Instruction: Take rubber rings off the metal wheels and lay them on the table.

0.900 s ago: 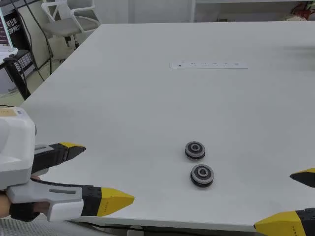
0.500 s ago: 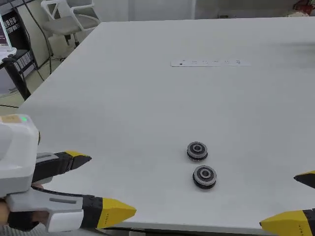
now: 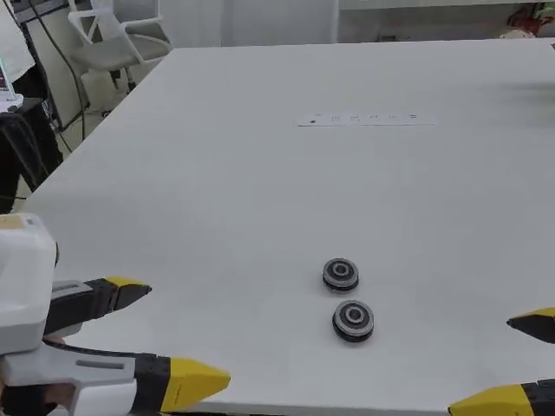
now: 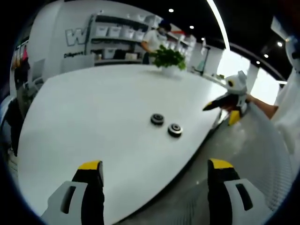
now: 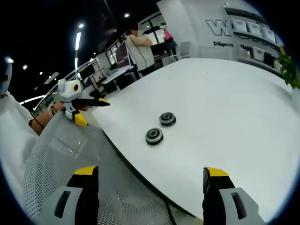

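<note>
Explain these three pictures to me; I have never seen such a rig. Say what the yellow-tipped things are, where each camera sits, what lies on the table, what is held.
No robot: a person holds a two-jaw gripper in each hand. The head view comes from a camera in their headset, looking down at a white table; the left gripper is at lower left, the right gripper at lower right, both with yellow-tipped jaws. The two round pictures come from a fisheye camera on each gripper, looking along its own jaws; each catches the other gripper too. On the table lie two metal wheels, the farther wheel and the nearer wheel, not touching, each dark around its edge. Both grippers are open and hold nothing.
</note>
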